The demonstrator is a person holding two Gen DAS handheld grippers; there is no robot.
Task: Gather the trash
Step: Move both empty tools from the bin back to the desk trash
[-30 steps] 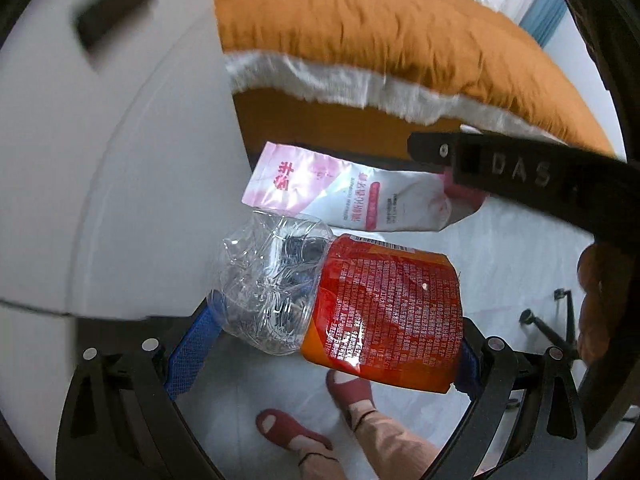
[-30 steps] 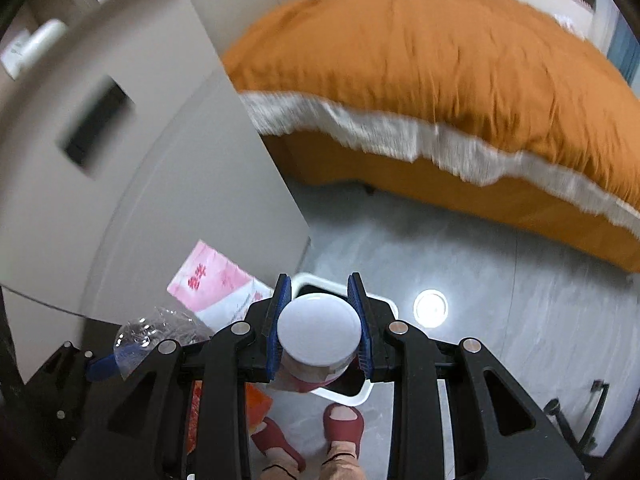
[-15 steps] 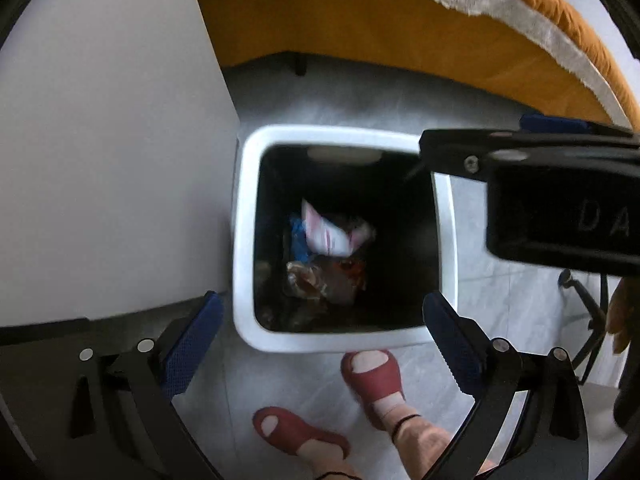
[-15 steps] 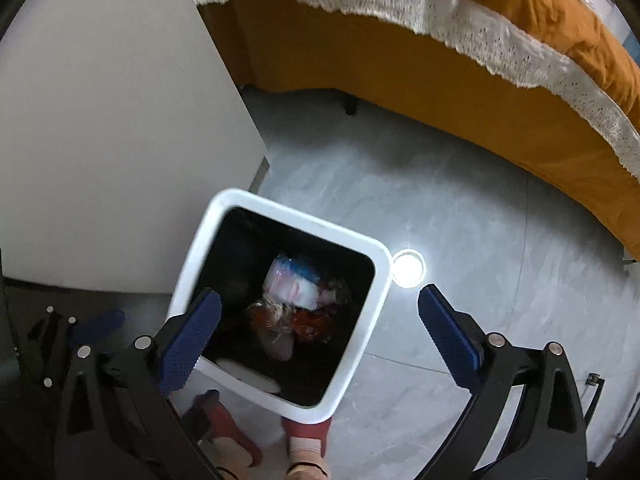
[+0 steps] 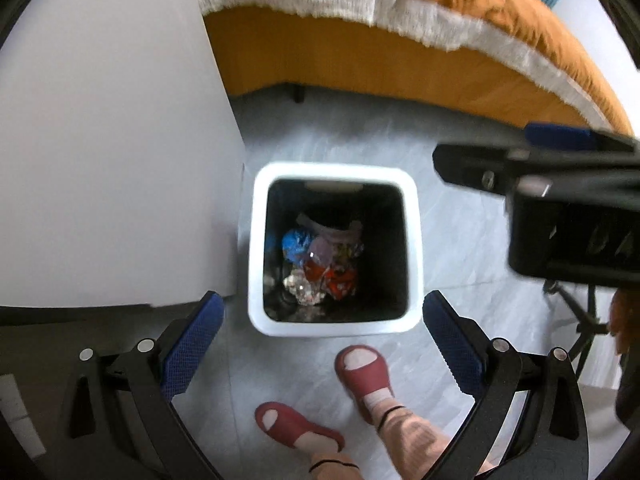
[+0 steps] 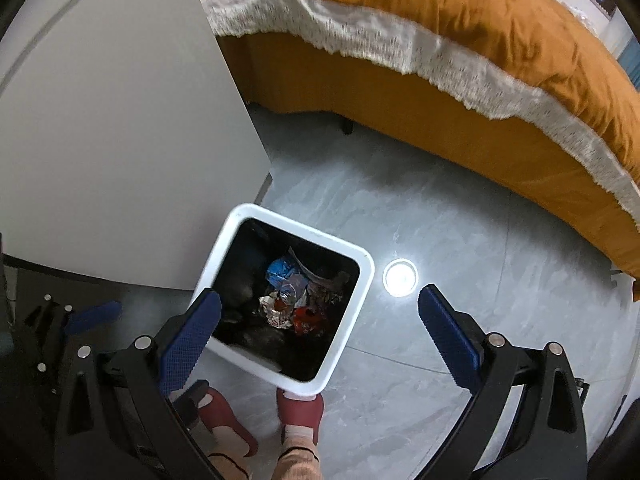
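The left gripper point(image 5: 320, 344) hangs with its blue pads spread wide and nothing between them, pointing steeply down. Straight ahead of it and below, on the grey floor point(image 5: 460, 216), stands the white-rimmed bin point(image 5: 414, 240), and the trash point(image 5: 320, 264) lies in a heap at the bottom: a blue scrap, crinkled foil, a red-orange wrapper, something clear. All of it looks light, thin and crushable; the film would likely slip, so a bunched fold is the place to pinch. The right gripper point(image 6: 320, 332) is likewise released and empty, the bin just ahead of its left pad, slightly to that side. A person's red slippers point(image 5: 364, 376) stand just behind the bin.
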